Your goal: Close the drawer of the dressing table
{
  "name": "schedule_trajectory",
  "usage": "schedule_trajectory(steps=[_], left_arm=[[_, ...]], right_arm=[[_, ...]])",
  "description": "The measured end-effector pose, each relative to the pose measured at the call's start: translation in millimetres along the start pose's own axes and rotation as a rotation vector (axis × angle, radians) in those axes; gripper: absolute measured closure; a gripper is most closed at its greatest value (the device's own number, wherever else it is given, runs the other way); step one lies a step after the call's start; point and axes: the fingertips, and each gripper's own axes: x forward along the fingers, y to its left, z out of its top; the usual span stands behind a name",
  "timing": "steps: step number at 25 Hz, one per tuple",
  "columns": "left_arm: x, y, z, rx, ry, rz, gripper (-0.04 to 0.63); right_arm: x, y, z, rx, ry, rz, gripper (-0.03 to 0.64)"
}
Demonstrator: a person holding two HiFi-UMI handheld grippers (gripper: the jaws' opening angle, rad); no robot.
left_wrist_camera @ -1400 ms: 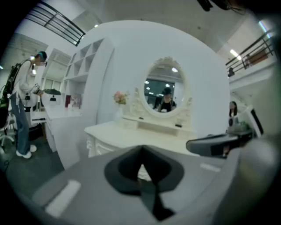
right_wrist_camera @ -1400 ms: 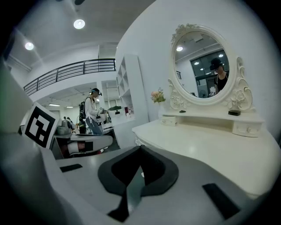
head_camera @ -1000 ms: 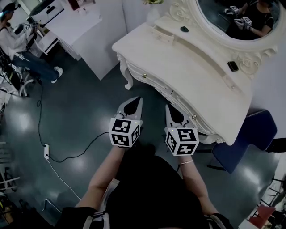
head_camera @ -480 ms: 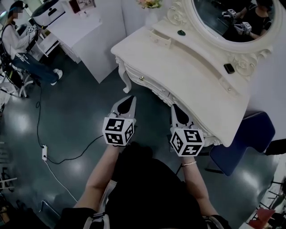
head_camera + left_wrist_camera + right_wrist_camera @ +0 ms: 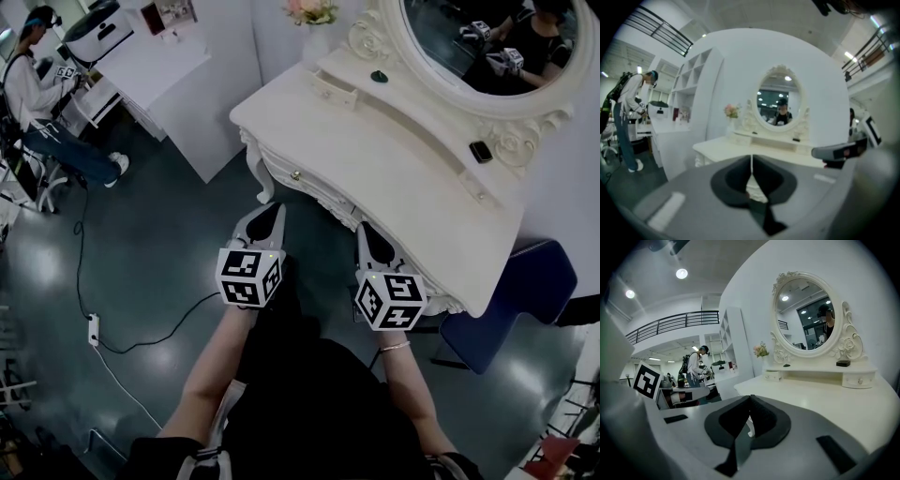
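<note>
The white dressing table point(image 5: 441, 202) fills the head view toward one o'clock. Its drawer point(image 5: 314, 187), marked by a small knob point(image 5: 295, 174), lies under the front edge of the surface point(image 5: 375, 131), at twelve o'clock from the left gripper point(image 5: 277, 208). The right gripper point(image 5: 364, 227) is at three o'clock of the left one. Both pairs of fingers are pressed together with nothing between them.

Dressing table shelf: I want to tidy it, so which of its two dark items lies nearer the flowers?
The small rounded one, at the end of the shelf by the flowers; the boxy black one sits at the opposite end.
</note>
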Motion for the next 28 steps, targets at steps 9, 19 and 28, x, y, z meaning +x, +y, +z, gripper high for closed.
schedule_trajectory(steps=[9,19,28], left_arm=[[65.2,35.0,11.5,-0.008,0.017,-0.037,0.548],[150.0,88.9,34.2,0.008,0.058,-0.107,0.492],[210.7,119.5,48.9,0.031,0.09,-0.195,0.463]], right_arm=[[62.7,-9.3,11.3,0.013,0.029,-0.021,0.614],[150.5,-22.3,37.4,0.042,0.055,-0.09,0.614],[204.5,-26.4,55.8,0.068,0.059,-0.169,0.614]])
